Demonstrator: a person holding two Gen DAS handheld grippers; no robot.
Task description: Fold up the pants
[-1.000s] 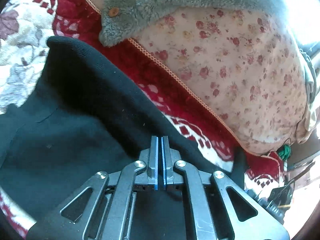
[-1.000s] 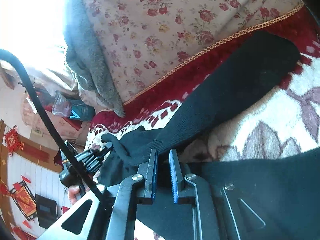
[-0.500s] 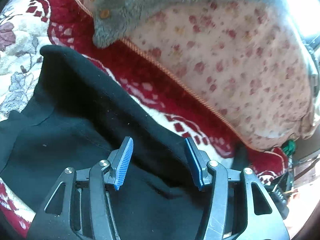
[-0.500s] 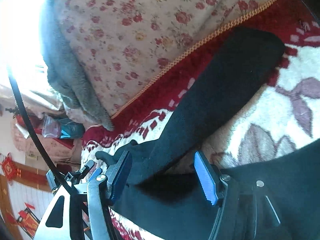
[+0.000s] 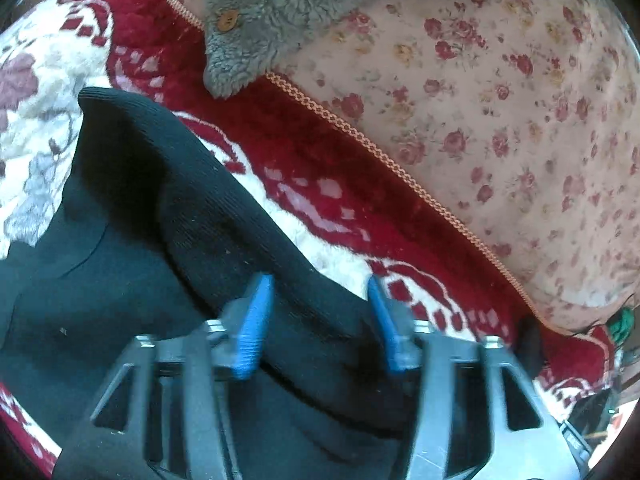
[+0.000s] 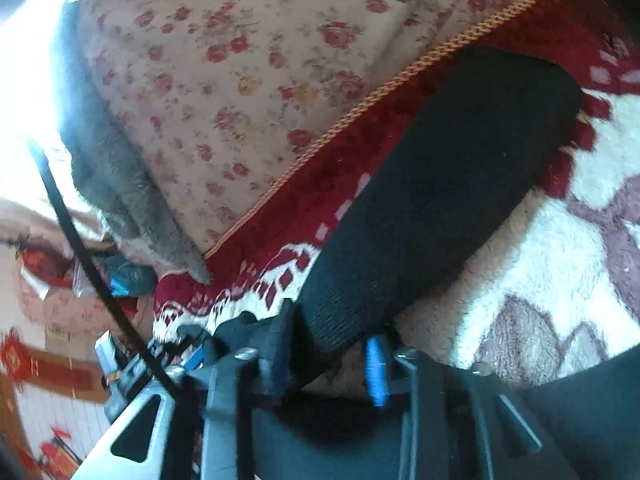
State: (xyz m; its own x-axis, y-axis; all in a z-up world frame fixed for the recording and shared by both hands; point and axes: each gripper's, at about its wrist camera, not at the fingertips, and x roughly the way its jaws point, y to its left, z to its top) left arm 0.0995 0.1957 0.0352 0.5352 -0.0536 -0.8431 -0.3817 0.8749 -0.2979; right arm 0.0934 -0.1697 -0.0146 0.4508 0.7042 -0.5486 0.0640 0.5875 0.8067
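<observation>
Black pants lie on a red and white plush blanket; their ribbed band runs diagonally in both views. My left gripper is open, its blue pads either side of the ribbed band just above the cloth. My right gripper is open, its jaws straddling the near end of the ribbed band. Neither gripper holds the fabric.
A floral quilt with orange braid edging lies beyond the blanket, with a grey fleece garment on it. A black cable crosses the left of the right wrist view. Room clutter shows past the bed edge.
Both grippers opened and let go of the pants: the left was shut one second ago, the right nearly shut. Both have since moved slightly over the ribbed band.
</observation>
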